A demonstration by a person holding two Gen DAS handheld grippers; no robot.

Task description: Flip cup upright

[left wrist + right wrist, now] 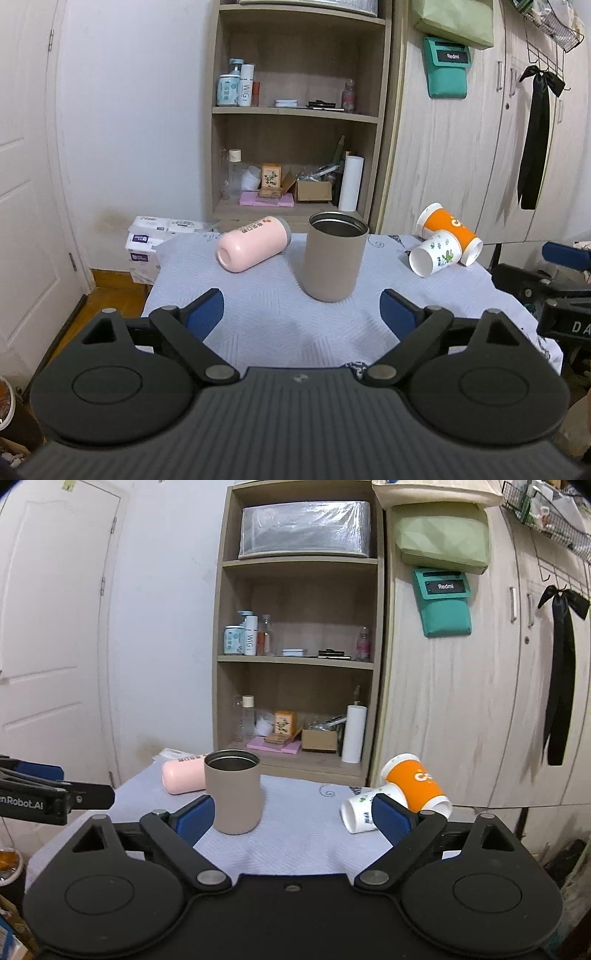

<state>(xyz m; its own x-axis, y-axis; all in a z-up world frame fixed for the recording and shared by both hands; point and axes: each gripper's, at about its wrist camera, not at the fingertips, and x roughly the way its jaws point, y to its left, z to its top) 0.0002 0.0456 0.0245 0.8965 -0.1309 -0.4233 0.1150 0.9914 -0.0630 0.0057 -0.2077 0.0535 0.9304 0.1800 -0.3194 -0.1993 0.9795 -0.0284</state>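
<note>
A taupe metal cup (334, 256) stands upright, mouth up, in the middle of the cloth-covered table (266, 295); it also shows in the right wrist view (236, 792). A pink tumbler (253, 244) lies on its side to its left (183, 779). An orange paper cup (448, 230) and a white printed paper cup (436, 252) lie on their sides at the right (415, 781) (360, 812). My left gripper (302, 314) is open and empty, just short of the taupe cup. My right gripper (293, 818) is open and empty, between the taupe cup and the paper cups.
A wooden shelf unit (295, 110) with bottles and boxes stands behind the table, a wardrobe (461, 147) to its right. Tissue packs (147, 240) sit on the floor at the left. The other gripper shows at each view's edge (554, 295) (44, 797).
</note>
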